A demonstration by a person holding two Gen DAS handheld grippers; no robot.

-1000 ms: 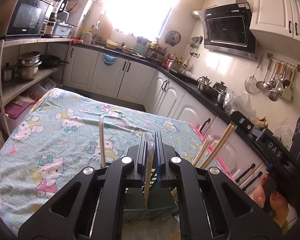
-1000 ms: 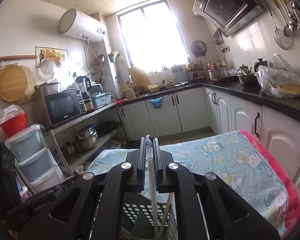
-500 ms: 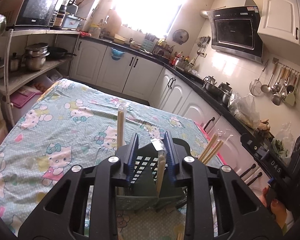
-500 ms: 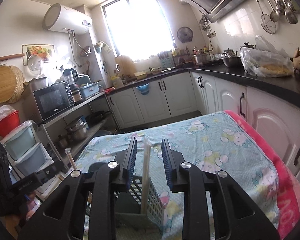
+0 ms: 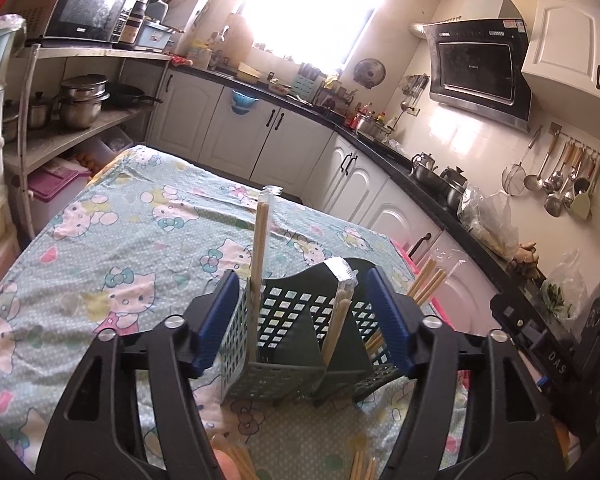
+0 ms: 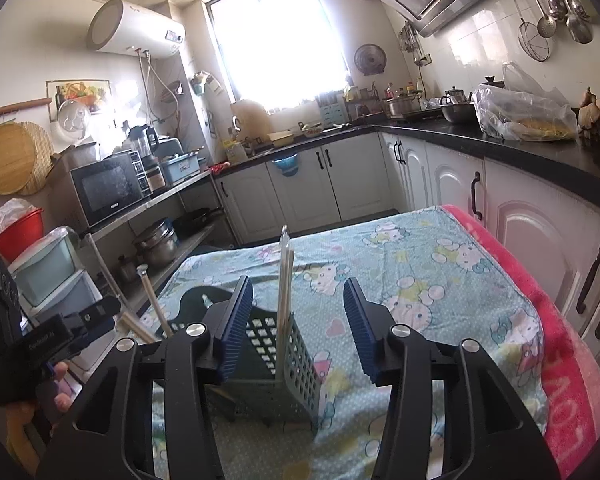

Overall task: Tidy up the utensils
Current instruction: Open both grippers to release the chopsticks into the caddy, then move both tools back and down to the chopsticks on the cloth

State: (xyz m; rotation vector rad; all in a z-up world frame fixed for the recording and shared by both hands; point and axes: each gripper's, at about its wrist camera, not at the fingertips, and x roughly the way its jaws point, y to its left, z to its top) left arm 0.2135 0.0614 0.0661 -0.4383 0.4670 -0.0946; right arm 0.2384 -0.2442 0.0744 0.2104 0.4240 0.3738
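Utensil caddy (image 5: 288, 336): dark grey-green plastic, square-perforated walls, divided into compartments, wavy top rim. It stands on the worktop (image 5: 112, 248), which is covered by a pale blue cartoon-cat cloth with a pink towel edge (image 6: 548, 320) on the cabinet side.

Contents: several pairs of wooden chopsticks in clear plastic sleeves. One wrapped pair (image 5: 260, 256) stands nearly upright in the left compartment, sleeve tip well above the rim. A second wrapped pair (image 5: 338, 312) leans in the middle compartment, its sleeve end crumpled. Further pairs (image 5: 428, 284) lean outward at the caddy's right side. More chopsticks (image 5: 360, 464) lie on the cloth near the camera, partly hidden.

Legible writing: "DAS" on the black housing (image 5: 556, 356) of the other tool, left wrist view. The microwave (image 6: 108, 192) carries a brand mark too small to read.

Left gripper (image 5: 300, 322): fingers apart, blue pads flanking the caddy on either side, clamping nothing; aimed level and slightly down.

Right gripper (image 6: 298, 328): fingers apart, the upright wrapped pair (image 6: 284, 280) standing free between them, touching neither pad.
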